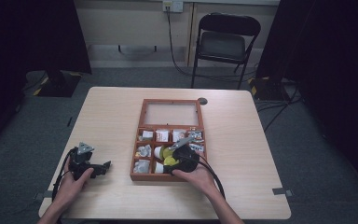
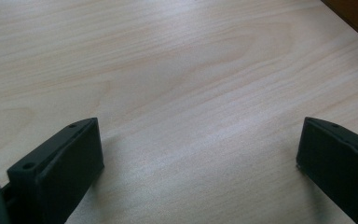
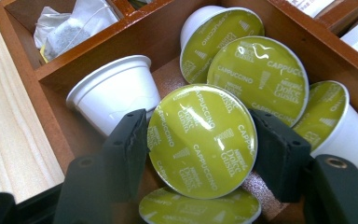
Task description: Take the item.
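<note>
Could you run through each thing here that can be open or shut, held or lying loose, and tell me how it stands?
Wooden box: lid open, laid back flat.
Right gripper: shut on a coffee capsule.
Held coffee capsule: foil lid sealed, clamped by its sides.
Other capsules: loose in the same compartment, one white one on its side.
Left gripper: open over the bare table.
Folding chair: unfolded, unoccupied.

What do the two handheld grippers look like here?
Both are black. The left gripper carries a grey three-cornered plate, as does the right gripper, and black cables trail back from each. Their blocky jaws have small screw holes. Forearms are bare, no sleeves visible.
</note>
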Available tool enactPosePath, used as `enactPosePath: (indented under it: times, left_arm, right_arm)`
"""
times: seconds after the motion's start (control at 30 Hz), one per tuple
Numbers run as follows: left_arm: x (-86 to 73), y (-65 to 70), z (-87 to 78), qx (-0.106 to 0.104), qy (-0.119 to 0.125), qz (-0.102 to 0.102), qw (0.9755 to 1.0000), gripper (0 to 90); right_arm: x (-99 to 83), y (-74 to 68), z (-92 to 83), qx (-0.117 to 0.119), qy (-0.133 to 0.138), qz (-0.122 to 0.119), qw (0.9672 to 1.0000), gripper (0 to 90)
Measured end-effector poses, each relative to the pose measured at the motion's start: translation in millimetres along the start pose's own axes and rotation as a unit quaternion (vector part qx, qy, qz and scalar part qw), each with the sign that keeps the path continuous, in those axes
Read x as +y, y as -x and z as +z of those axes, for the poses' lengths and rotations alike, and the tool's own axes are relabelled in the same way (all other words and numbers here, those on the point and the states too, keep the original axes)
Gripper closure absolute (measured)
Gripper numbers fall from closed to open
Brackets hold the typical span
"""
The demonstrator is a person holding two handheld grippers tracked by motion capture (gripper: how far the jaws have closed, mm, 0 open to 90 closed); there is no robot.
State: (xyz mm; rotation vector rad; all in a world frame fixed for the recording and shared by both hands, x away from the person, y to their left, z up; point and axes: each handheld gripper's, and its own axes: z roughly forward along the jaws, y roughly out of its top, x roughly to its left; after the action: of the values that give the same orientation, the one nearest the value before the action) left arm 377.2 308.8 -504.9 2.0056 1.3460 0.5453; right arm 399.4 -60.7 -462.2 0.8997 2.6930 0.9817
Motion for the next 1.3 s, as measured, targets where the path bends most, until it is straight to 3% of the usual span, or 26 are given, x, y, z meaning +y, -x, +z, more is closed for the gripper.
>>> enactPosePath:
  times: [0.57, 1.3]
  left_arm:
    - [-0.3, 0.6, -0.1, -0.001, 0.001, -0.002, 1.0000, 0.0]
    - [-0.4, 0.7, -0.1, -0.002, 0.001, -0.001, 1.0000, 0.0]
  right_arm:
    - [-0.1, 2.0, 0.4, 0.005, -0.008, 0.007, 0.9999, 39.3]
    - [-1.2, 5.1, -9.3, 0.012, 0.024, 0.019, 0.9994, 40.1]
